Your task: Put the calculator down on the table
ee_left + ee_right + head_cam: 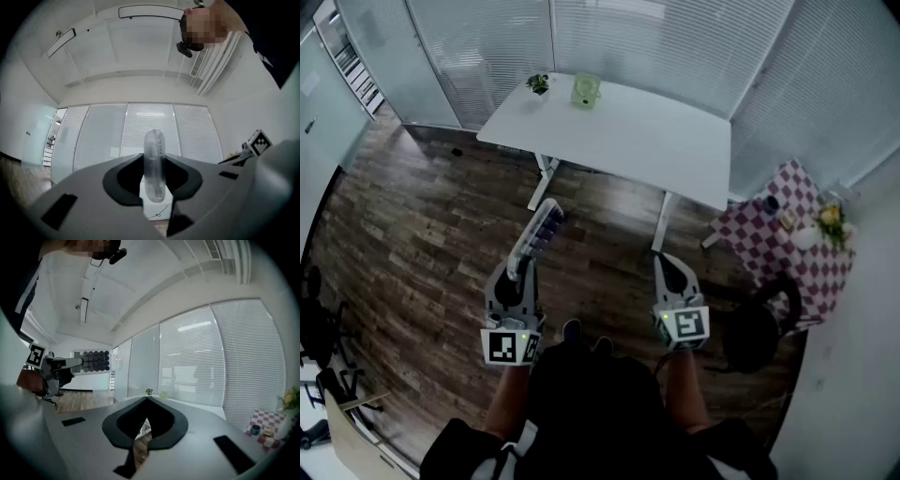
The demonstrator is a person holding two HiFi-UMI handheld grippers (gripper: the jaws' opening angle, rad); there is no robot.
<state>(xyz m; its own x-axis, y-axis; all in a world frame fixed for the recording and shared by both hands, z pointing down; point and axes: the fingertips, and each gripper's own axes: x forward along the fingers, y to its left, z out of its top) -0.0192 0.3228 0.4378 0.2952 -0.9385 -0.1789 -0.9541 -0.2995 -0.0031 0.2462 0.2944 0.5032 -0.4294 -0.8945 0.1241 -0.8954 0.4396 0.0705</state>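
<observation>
Left gripper view gives us the grip plainly: the left gripper (153, 190) has its jaws drawn in narrow and clamped on the calculator (153, 161), which stands edge-on and upright between the pads. In the head view the calculator juts forward and upward from that gripper, over the wooden floor (441, 234), well short of the table (675, 150). The right gripper (671, 270) is level beside it, a little apart to the right, its jaw tips together with nothing between them.

We judge the carry is only partly done, since the white table lies far ahead. To set the calculator down well we would bring it over the broad bare middle of the top, turn the wrist so its flat back faces the surface, lower until it rests, and only then part the jaws. Released while edge-on, it would likely topple.

The near edge of the table runs slantwise, closer on the right, so the right corner is the one to mind on approach. A green cup (585, 91) and a small plant (538, 83) sit along the far left edge, away from the open middle. A checked side table (773, 234) and a dark chair (757, 328) crowd the right side; the left floor is the roomier way in.
</observation>
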